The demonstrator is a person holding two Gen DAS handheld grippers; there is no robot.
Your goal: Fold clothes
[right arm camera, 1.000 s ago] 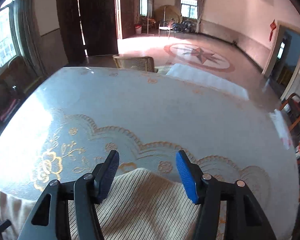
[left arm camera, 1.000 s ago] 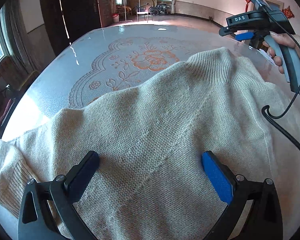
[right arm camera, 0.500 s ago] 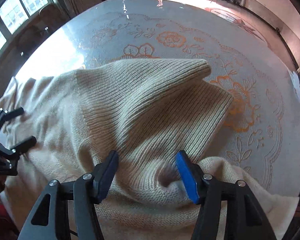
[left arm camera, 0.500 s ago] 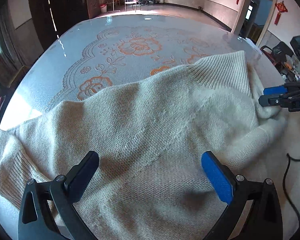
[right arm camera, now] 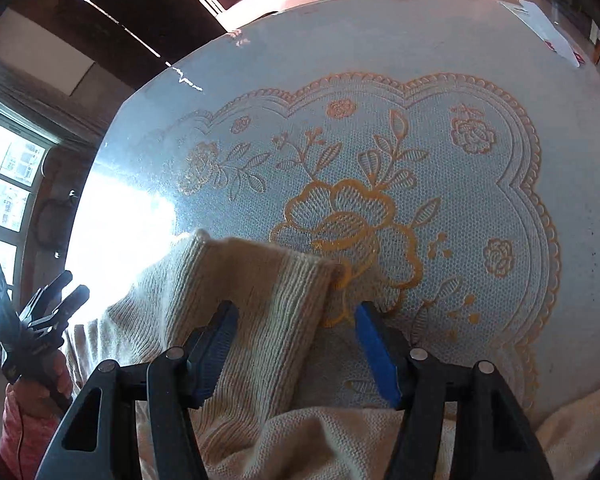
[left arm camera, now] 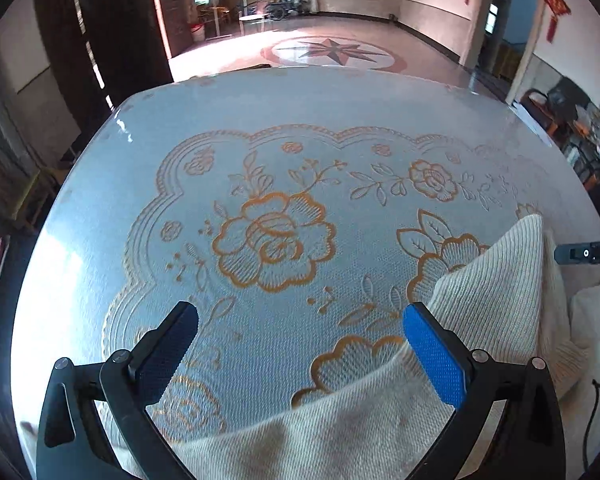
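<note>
A cream knitted sweater (left arm camera: pixel 340 420) lies on the table at its near edge. Its ribbed collar (left arm camera: pixel 500 280) sticks up at the right of the left wrist view and sits centre-left in the right wrist view (right arm camera: pixel 256 276). My left gripper (left arm camera: pixel 300 356) is open and empty, over the sweater's far edge. My right gripper (right arm camera: pixel 296 344) is open, its fingers either side of the collar's base, not closed on it. The right gripper's tip shows at the right edge of the left wrist view (left arm camera: pixel 584 252); the left gripper shows at the left of the right wrist view (right arm camera: pixel 36 320).
The round table (left arm camera: pixel 148 128) has a pale cover with an orange flower pattern (left arm camera: pixel 272 240). A white paper (right arm camera: pixel 548 32) lies at its far right edge. A chair and doorway are beyond the table. A cable (left arm camera: pixel 592 420) hangs at the right.
Both grippers have moved forward and tilted up, so the views now show more bare table and less sweater. The right gripper has come in around the collar's base.
</note>
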